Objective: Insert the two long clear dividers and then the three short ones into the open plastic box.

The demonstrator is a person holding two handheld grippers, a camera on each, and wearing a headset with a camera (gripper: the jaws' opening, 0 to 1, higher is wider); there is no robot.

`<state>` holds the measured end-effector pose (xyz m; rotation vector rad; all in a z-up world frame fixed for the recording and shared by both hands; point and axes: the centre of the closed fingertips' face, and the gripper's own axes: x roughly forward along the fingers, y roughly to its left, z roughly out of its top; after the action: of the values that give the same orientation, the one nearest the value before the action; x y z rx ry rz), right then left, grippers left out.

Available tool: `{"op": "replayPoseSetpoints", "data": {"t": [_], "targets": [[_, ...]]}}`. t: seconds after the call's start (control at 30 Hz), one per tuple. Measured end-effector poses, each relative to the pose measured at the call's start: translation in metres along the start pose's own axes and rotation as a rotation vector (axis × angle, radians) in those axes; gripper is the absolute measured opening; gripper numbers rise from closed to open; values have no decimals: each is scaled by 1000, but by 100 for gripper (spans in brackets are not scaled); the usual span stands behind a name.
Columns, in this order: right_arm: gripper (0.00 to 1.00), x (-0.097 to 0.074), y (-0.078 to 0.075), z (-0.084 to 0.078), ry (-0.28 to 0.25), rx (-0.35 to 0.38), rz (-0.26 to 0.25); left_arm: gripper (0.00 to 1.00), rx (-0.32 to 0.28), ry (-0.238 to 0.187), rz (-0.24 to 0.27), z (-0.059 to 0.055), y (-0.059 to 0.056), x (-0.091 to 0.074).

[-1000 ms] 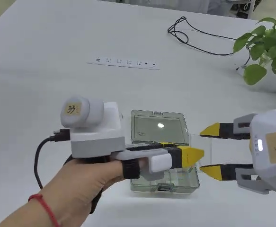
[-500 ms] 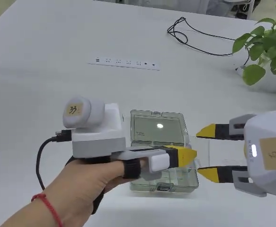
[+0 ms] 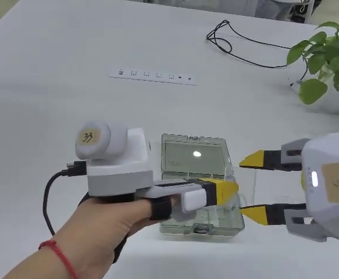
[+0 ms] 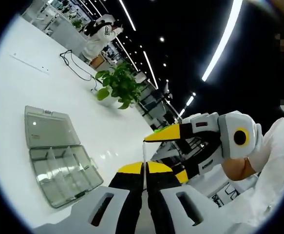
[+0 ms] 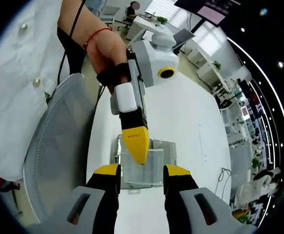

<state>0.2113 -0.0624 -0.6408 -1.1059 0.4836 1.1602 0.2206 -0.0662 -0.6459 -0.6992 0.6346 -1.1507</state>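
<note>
Head view: the left gripper [image 3: 226, 190] pinches a clear divider [image 3: 243, 175] above the box [image 3: 175, 228], at 5 o'clock. The right gripper [image 3: 249, 185] gapes empty around the divider.

Left gripper view: the box lies at 9 o'clock.

Right gripper view: a loose handover may twist the pane so it misses the slots.

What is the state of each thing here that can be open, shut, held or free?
plastic box: open, lid laid flat behind it.
left gripper: fingers shut on the clear divider.
clear divider: held in the air, not yet in the box.
right gripper: fingers open, holding nothing.
</note>
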Motion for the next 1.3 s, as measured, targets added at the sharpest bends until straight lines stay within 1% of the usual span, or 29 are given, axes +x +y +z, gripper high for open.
{"op": "replayPoseSetpoints", "data": {"t": [0.03, 0.07, 0.1, 0.13, 0.17, 0.2, 0.27, 0.3, 0.33, 0.37, 0.4, 0.43, 0.5, 0.63, 0.73, 0.77, 0.87, 1.0, 1.2, 1.3], "targets": [[36, -1, 0, 1, -12, 11, 8, 0, 35, 4, 4, 0, 0, -1], [36, -2, 1, 3, -37, 57, 27, 0, 50, 12, 5, -1, 0, -2], [35, -3, -1, 3, -53, 80, 34, 0, 75, 16, -3, -1, 0, -3], [35, -5, -3, 5, -80, 110, 50, 0, 119, 17, -20, -1, -3, -3], [34, -6, -4, 5, -93, 130, 66, 0, 132, 31, -26, -3, -4, -4], [33, -8, -6, 5, -109, 164, 84, 0, 180, 50, -34, -6, -5, -5], [32, -10, -9, 5, -133, 191, 104, 0, 241, 62, -51, -8, -8, -5], [31, -12, -10, 6, -149, 218, 131, 0, 282, 85, -63, -11, -10, -6], [29, -12, -10, 8, -164, 243, 152, 0, 317, 97, -79, -14, -13, -7], [28, -14, -9, 11, -192, 271, 188, 0, 337, 102, -87, -14, -13, -7], [26, -15, -7, 12, -204, 289, 216, 0, 384, 106, -100, -15, -15, -8], [24, -16, -4, 12, -210, 294, 258, 0, 403, 121, -110, -18, -17, -9], [22, -17, -1, 14, -224, 304, 312, 0, 445, 140, -119, -20, -19, -10], [17, -18, 4, 17, -237, 328, 395, 0, 532, 150, -134, -21, -20, -14], [15, -18, 8, 19, -241, 330, 438, 0, 562, 163, -139, -22, -20, -17], [15, -17, 8, 19, -241, 330, 443, 0, 587, 164, -148, -22, -21, -18], [13, -14, 10, 18, -240, 329, 479, 0, 619, 166, -161, -22, -23, -20], [12, -14, 17, 22, -243, 325, 526, 0, 635, 161, -177, -21, -26, -21], [9, -12, 23, 22, -235, 318, 559, 0, 655, 152, -202, -21, -32, -21], [7, -12, 28, 24, -233, 310, 576, 0, 658, 149, -203, -21, -33, -21]]}}
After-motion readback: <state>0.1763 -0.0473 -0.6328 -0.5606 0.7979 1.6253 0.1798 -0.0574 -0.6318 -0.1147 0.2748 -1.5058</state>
